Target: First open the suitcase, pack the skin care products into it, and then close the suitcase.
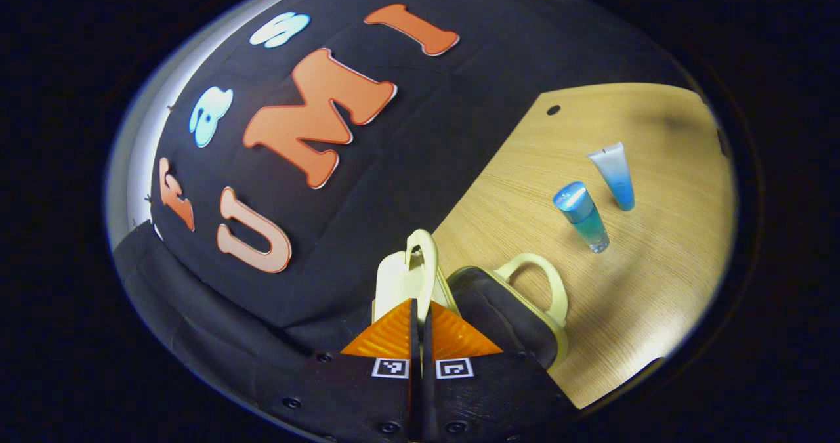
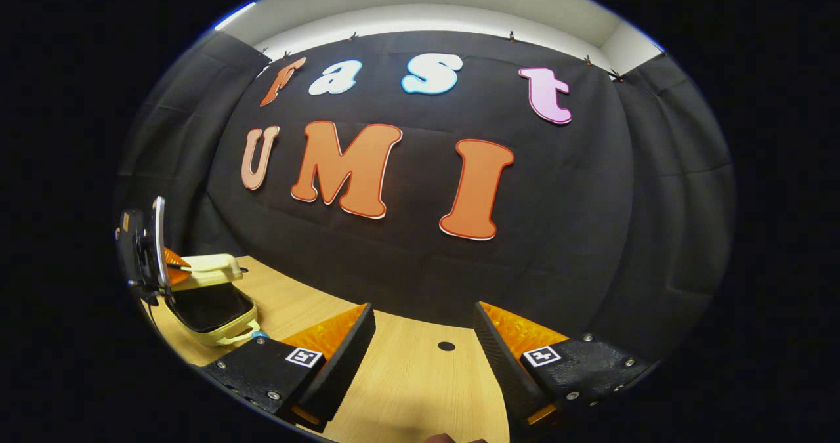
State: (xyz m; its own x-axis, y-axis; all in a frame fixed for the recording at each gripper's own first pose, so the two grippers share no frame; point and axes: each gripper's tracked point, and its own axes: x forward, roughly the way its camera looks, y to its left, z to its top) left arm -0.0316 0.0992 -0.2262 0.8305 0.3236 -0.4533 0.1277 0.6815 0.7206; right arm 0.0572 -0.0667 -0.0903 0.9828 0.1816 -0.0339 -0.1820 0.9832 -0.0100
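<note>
Left gripper view: the left gripper (image 1: 420, 318), pinching the suitcase (image 1: 505, 312) lid's handle (image 1: 420, 259) at lower centre, hides its rim, while the right gripper (image 2: 420, 344) stands spread.

Your left gripper view rides tilted, close above the open suitcase (image 1: 459, 285) just ahead of its tongs (image 1: 420, 318), facing the wall. Your right gripper view sits low over the bench (image 2: 407, 377), level, suitcase far left. Both share suitcase, bench and wall.
</note>
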